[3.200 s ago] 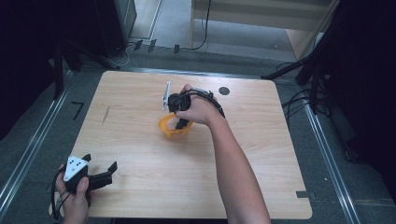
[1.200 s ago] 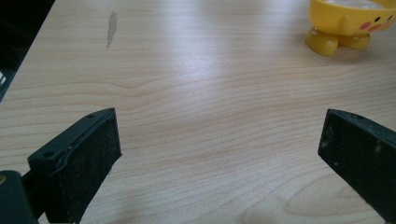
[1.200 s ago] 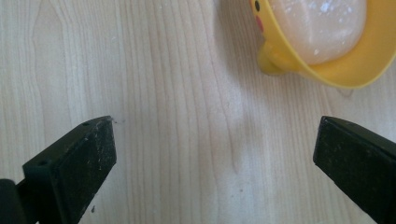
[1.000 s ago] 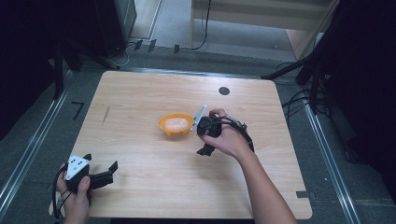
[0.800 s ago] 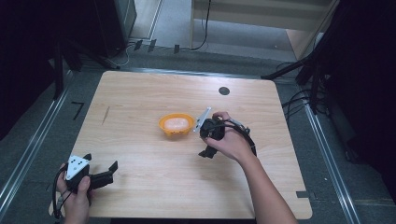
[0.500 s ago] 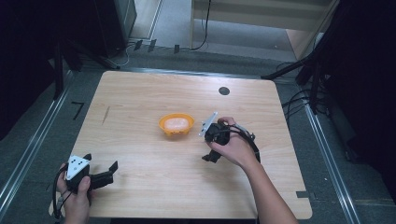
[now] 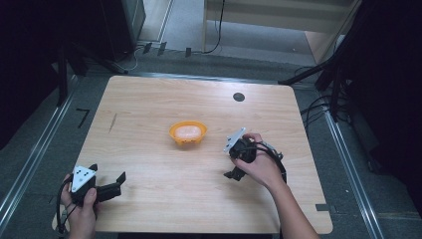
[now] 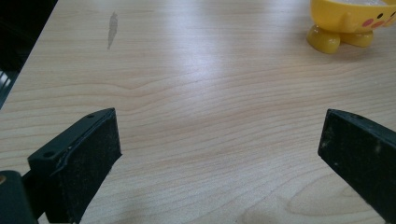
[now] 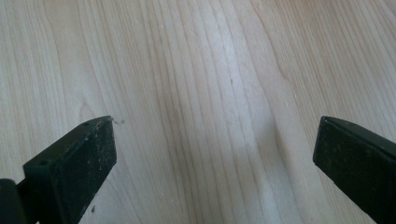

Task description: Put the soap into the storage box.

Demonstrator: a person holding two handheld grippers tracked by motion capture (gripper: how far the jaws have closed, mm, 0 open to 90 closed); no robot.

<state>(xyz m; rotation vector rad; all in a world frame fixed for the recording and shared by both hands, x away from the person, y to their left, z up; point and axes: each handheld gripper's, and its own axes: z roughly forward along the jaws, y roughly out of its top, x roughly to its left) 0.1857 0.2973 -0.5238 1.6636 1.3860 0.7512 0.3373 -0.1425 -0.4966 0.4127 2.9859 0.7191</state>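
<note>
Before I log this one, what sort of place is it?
Probably a lab or recording workspace: a bare wooden table holding one yellow bowl, dark stands and loose cables on the grey floor around it, and a camera-fitted gripper in each hand.

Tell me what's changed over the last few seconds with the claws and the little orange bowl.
The right claw, over the orange bowl three seconds ago, has drawn back toward the person and to the right; it now hangs open over bare table, holding nothing. The bowl stayed where it was, as did the open left claw at the near left corner.
</note>
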